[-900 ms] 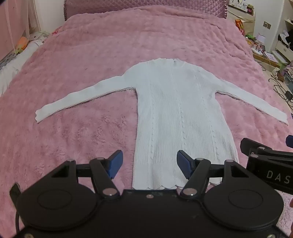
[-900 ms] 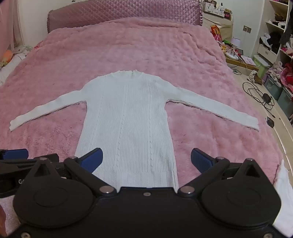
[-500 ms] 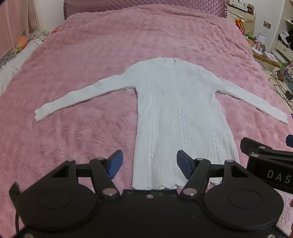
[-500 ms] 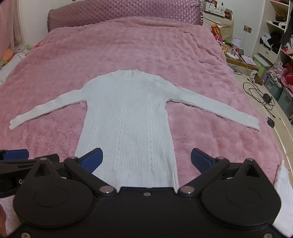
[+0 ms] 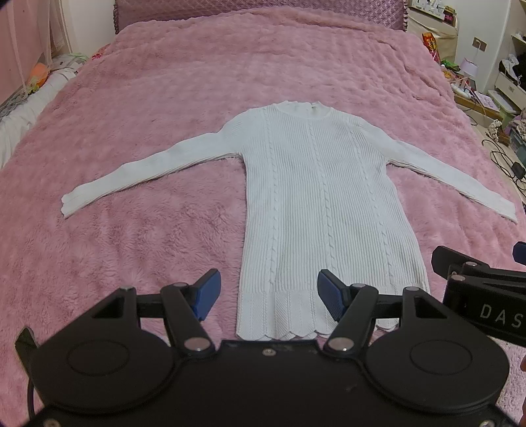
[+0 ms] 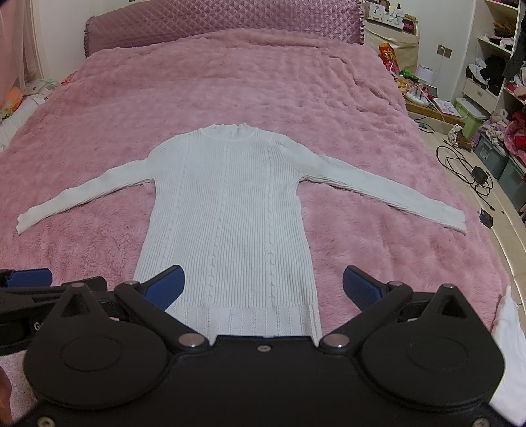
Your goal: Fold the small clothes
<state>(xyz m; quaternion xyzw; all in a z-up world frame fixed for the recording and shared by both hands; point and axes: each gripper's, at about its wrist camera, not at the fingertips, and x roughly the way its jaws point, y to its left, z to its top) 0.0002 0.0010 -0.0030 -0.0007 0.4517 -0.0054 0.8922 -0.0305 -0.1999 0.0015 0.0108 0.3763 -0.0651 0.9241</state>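
So there's a white cable-knit sweater (image 5: 320, 210) laid out flat, front up, in the middle of a fluffy pink bedspread (image 5: 164, 108), neck pointing toward the quilted purple headboard (image 6: 223, 24) and the scalloped hem closest to the cameras. Both sleeves are spread straight out to the sides, angled down a bit toward the near end of the bed, with the left cuff (image 5: 70, 205) and right cuff (image 6: 455, 221) lying flat on the fuzz. The left gripper (image 5: 266, 295) sits just above the hem end, its blue pads spread wide apart with nothing between them: the left pad is over bare bedspread and the right pad is over the lower body of the sweater, so the opening straddles the sweater's left edge. I can't tell if it's touching the fabric. The right gripper (image 6: 261, 287) is spread even wider, also holding nothing, with its left pad over the knit and its right pad out over pink fuzz, so it spans most of the hem width. Each gripper shows up at the edge of the other's view, side by side near the hem. Off the right side of the bed there's a cluttered floor with a black cable and charger (image 6: 478, 172), storage bins (image 6: 493, 154) and shelves (image 6: 496, 46), plus something white (image 6: 508, 328) at the near right corner of the bed.
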